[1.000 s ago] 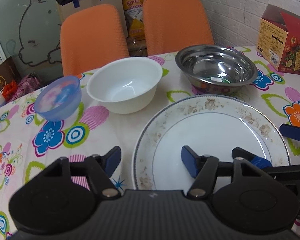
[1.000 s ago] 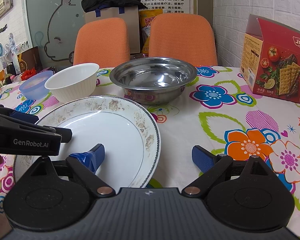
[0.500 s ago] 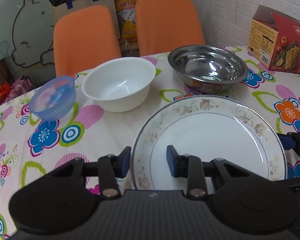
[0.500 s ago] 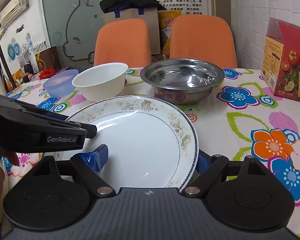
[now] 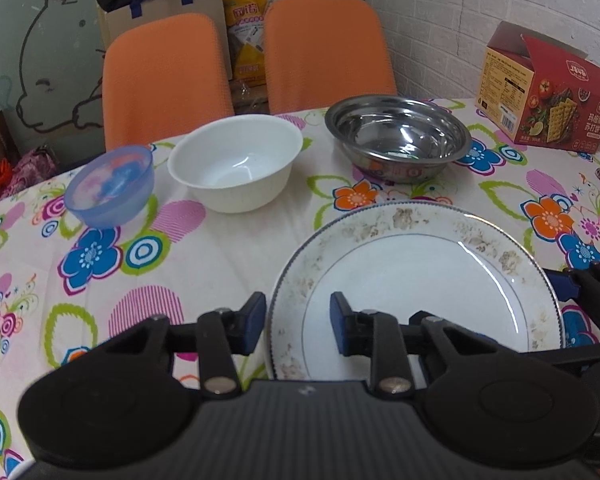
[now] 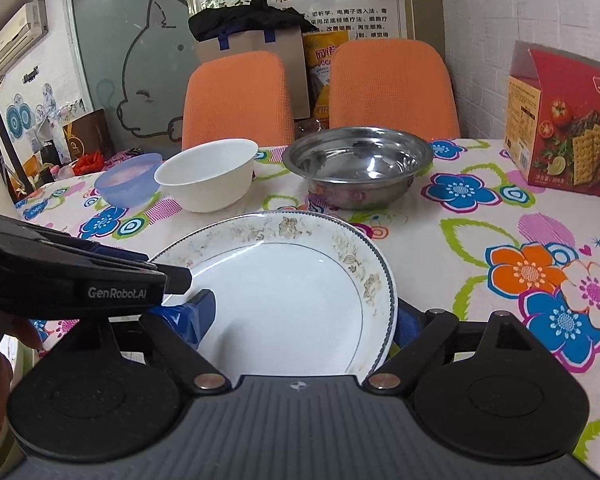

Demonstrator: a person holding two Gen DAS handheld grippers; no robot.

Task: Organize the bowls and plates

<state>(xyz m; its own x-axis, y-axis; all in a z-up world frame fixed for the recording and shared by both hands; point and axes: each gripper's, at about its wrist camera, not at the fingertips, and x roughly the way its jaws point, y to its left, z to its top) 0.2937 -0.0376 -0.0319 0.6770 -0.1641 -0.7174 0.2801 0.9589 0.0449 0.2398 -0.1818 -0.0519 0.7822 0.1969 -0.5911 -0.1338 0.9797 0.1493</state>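
Plate [image 5: 416,280], white with a brown-flecked rim, sits at the near side of the flowered table [image 5: 228,248], its left rim clenched in the left gripper's [image 5: 298,322] jaws and its right rim pinched between the right gripper's [image 6: 304,320] jaws.

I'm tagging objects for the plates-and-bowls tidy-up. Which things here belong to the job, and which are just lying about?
Job: plate, white bowl, steel bowl, blue bowl.

Lying about: cracker box, chairs, cardboard box.
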